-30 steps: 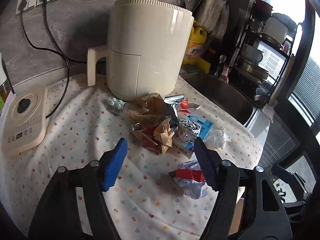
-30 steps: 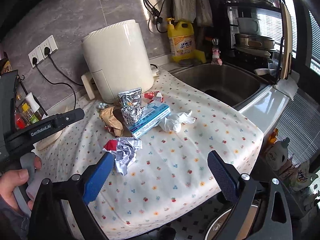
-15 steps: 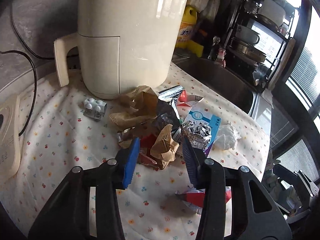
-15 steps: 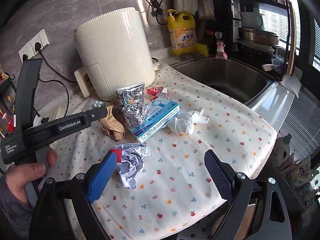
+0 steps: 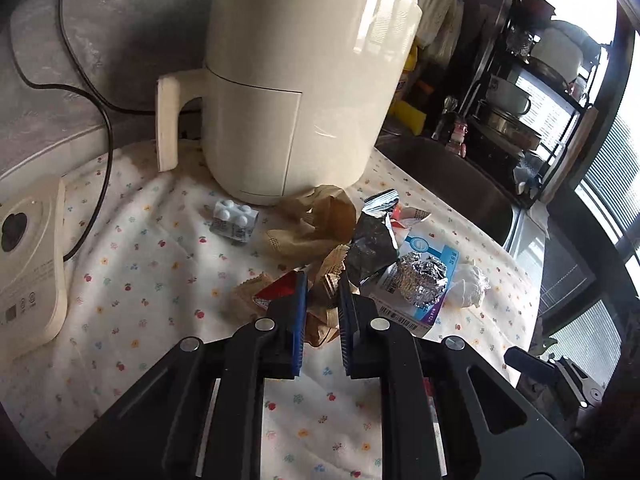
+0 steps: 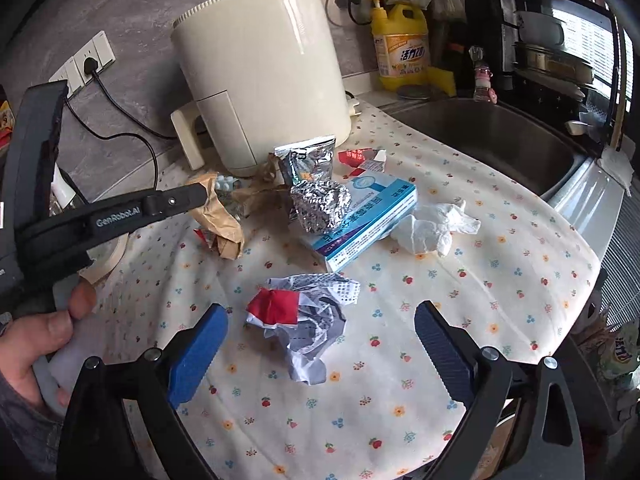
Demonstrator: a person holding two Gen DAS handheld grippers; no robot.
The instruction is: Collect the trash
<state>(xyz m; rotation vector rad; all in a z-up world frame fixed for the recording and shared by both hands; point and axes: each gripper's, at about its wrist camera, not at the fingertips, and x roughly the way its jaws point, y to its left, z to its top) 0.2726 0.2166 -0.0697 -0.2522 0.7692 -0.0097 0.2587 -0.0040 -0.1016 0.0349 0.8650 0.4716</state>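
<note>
Trash lies on a flowered cloth (image 5: pixel 160 280) in front of a cream air fryer (image 5: pixel 296 92). My left gripper (image 5: pixel 322 300) is shut on a crumpled brown paper wrapper (image 5: pixel 326 300); the wrapper also shows in the right wrist view (image 6: pixel 222 220). Around it lie a foil ball (image 5: pixel 420 280), a blue box (image 6: pixel 368 216), a silver foil bag (image 6: pixel 308 160), a white tissue (image 6: pixel 436 228) and a pill blister (image 5: pixel 234 218). My right gripper (image 6: pixel 320 348) is open, its fingers on either side of a crumpled red-and-white paper (image 6: pixel 308 320).
A sink (image 6: pixel 500 136) lies to the right of the cloth. A yellow detergent bottle (image 6: pixel 402 48) stands behind it. A cream scale (image 5: pixel 28 264) sits at the left. A black cord (image 5: pixel 100 92) runs along the wall. The cloth's front edge drops off near me.
My left gripper moved forward into the trash pile and closed on the brown paper wrapper. My right gripper moved closer to the red-and-white crumpled paper and stayed open.
</note>
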